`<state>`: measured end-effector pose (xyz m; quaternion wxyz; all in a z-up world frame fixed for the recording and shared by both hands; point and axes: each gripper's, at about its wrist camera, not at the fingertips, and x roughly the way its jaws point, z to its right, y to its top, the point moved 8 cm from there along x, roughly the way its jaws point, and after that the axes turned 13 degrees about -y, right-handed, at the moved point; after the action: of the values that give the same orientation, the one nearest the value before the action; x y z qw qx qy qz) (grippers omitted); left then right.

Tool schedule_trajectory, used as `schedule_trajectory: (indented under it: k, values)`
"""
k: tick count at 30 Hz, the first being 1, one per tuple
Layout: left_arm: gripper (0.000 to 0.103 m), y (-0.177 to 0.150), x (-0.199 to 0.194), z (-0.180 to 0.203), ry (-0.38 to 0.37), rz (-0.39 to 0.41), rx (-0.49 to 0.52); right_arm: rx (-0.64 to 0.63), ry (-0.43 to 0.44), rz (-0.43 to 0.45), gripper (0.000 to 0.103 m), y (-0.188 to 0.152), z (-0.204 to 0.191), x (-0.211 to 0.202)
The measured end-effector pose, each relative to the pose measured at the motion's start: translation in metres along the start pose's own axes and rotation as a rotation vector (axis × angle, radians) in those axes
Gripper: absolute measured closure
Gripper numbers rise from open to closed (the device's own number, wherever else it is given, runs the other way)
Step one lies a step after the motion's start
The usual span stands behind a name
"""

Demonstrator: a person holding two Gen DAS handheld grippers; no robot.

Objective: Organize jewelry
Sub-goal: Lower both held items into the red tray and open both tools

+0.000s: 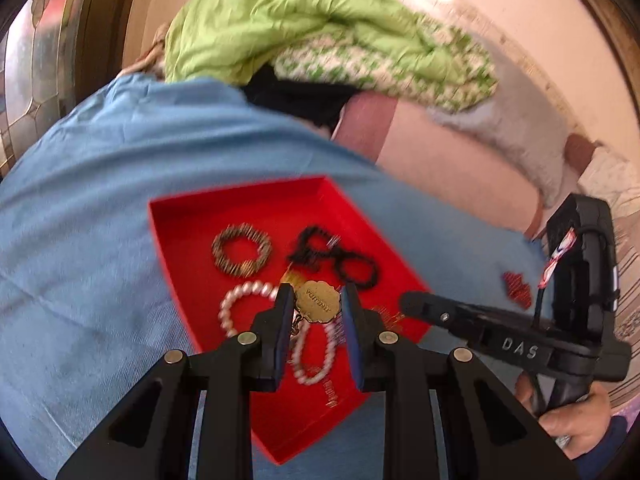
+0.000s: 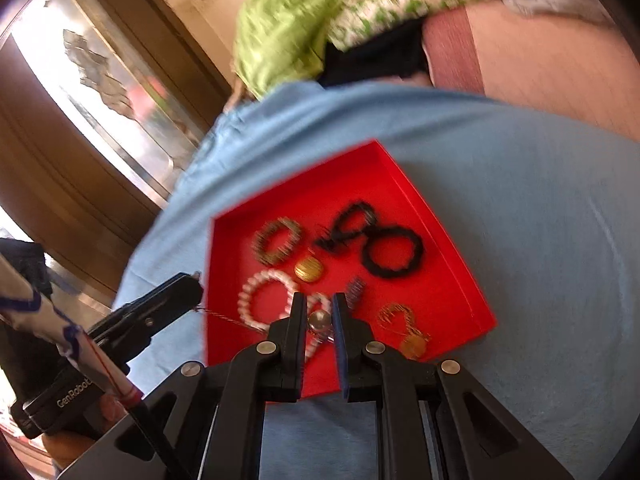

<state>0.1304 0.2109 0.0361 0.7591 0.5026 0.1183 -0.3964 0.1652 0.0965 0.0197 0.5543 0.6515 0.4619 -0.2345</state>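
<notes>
Blue cloth (image 1: pixel 100 200) over surface; crumpled green quilt (image 1: pixel 280 20) behind; black garment (image 1: pixel 296 96) beneath quilt

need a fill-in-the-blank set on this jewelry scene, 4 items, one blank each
1. The jewelry lies in a ___ tray.
2. The tray rests on a ___ cloth.
3. The beaded loops toward the tray's far right corner are ___.
4. The pearl bracelets are ___.
Missing words: red; blue; black; white.
</notes>
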Motion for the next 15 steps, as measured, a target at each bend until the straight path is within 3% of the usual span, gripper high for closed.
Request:
schedule_trajectory:
  k: [5, 15]
  values:
    - [0.08, -0.014, 0.013, -0.007, 0.019, -0.061, -0.002, -0.009, -0.02, -0.065, 0.089, -0.014, 0.005, 0.022]
    - [0.079, -0.022, 0.017, -0.011, 0.036, -0.093, -0.005, -0.002, -0.049, -0.102, 0.088, -0.02, 0.012, 0.033]
